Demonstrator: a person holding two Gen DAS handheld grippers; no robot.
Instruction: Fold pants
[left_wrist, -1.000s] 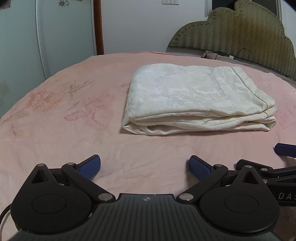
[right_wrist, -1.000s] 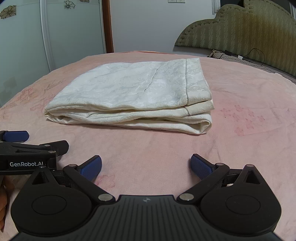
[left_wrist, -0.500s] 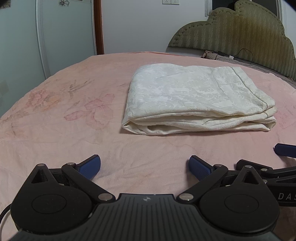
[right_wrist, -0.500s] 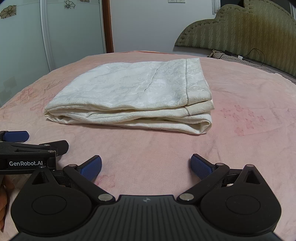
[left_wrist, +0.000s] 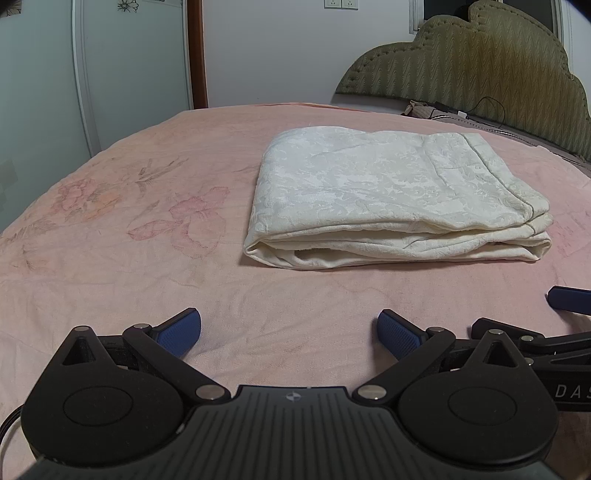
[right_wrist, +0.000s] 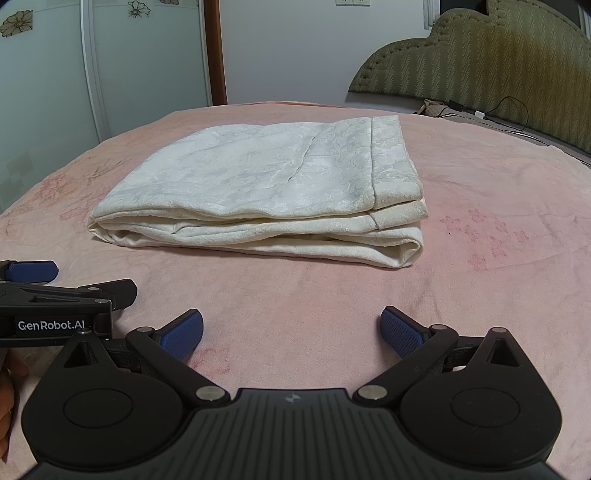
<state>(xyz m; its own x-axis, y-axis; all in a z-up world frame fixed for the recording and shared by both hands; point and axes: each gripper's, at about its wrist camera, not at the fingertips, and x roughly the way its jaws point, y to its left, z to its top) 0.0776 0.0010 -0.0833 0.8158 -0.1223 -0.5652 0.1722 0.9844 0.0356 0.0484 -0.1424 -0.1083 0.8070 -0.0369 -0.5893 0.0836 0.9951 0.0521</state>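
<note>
Right wrist: left claw (right_wrist: 33, 273) marked "GenRobot.AI", right claw (right_wrist: 291, 332) wide, empty; left wide too; folded pants (right_wrist: 266, 192) apart.

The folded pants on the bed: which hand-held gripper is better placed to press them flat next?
Probably right: the pants lie nearly straight ahead of the right hand-held gripper. For the left hand-held gripper they sit off to the right. Both are open.

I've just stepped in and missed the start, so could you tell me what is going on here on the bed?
A person holds a two-finger gripper in each hand over a pink bedspread. The cream pants lie folded into a compact stack on it, ahead of both tools. The left gripper and the right gripper are both open, empty and clear of the fabric, side by side. The folding looks done.
</note>
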